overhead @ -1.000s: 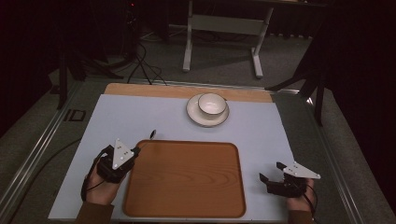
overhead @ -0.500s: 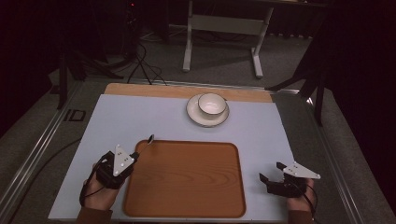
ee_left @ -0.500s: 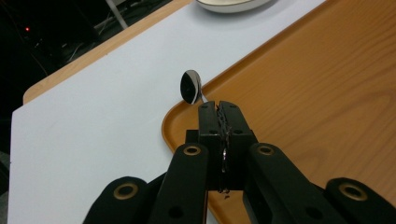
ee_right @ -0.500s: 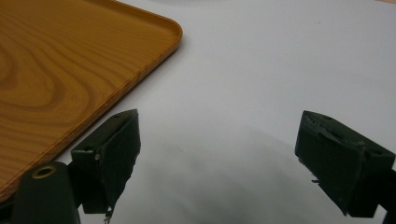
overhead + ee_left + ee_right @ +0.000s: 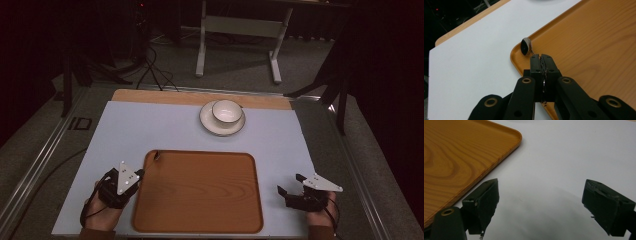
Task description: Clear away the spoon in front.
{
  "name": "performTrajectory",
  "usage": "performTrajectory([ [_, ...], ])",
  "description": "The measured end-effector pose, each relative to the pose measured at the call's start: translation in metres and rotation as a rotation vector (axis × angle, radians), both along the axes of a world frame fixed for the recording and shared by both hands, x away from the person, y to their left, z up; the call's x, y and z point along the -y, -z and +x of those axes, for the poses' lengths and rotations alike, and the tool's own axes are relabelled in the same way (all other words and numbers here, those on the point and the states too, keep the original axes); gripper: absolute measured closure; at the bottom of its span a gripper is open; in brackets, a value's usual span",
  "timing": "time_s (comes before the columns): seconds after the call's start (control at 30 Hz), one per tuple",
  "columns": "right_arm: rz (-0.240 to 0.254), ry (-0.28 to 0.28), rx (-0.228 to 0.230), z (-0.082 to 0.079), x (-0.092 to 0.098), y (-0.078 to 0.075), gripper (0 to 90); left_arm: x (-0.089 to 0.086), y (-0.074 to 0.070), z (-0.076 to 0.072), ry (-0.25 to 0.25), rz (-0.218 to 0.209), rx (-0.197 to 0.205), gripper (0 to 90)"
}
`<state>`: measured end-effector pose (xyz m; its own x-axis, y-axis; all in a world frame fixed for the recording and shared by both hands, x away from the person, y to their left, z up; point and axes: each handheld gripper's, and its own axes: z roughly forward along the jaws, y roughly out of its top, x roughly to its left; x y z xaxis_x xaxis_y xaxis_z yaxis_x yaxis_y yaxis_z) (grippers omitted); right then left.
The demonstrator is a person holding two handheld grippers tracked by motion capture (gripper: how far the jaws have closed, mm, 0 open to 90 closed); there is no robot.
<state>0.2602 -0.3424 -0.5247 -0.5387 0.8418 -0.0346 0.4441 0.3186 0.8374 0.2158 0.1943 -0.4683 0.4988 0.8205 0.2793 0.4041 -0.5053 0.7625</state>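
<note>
Spoon going on the tray
The left gripper pinches a spoon over the tray corner, to set it down; the right gripper waits, spread wide.

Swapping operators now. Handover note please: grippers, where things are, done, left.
Left gripper: shut on the small metal spoon, gripped by its handle, bowl over the near-left corner of the orange wooden tray.
Right gripper: open, holding nothing, over the white mat right of the tray.
White bowl sits on its cream saucer beyond the tray.
Done: spoon grasped.
Left: likely place the spoon; destination unclear.
</note>
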Motion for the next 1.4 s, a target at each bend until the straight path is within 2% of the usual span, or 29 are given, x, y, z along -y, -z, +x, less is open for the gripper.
performTrajectory([
  [0.1,0.001,-0.001,0.002,0.000,0.000,0.000,13.9,-0.001,0.003,-0.002,-0.001,0.004,-0.010,88.3],
  [0.43,0.000,0.000,0.001,0.000,0.000,0.001,14.0,0.003,0.008,-0.009,0.000,0.021,-0.007,86.2],
  [0.87,0.000,0.001,0.000,0.000,0.000,0.001,14.0,0.006,0.019,-0.018,-0.002,0.000,-0.022,82.8],
  [1.13,-0.001,-0.001,-0.001,0.000,0.000,0.001,14.0,0.011,0.032,-0.025,-0.008,0.004,-0.060,79.7],
  [1.37,-0.002,-0.002,-0.001,0.000,-0.001,0.001,14.0,0.016,0.035,-0.030,0.025,-0.005,-0.080,73.1],
  [1.4,-0.002,-0.001,-0.001,0.000,-0.001,0.001,14.0,0.017,0.037,-0.031,0.037,-0.012,-0.092,68.3],
])
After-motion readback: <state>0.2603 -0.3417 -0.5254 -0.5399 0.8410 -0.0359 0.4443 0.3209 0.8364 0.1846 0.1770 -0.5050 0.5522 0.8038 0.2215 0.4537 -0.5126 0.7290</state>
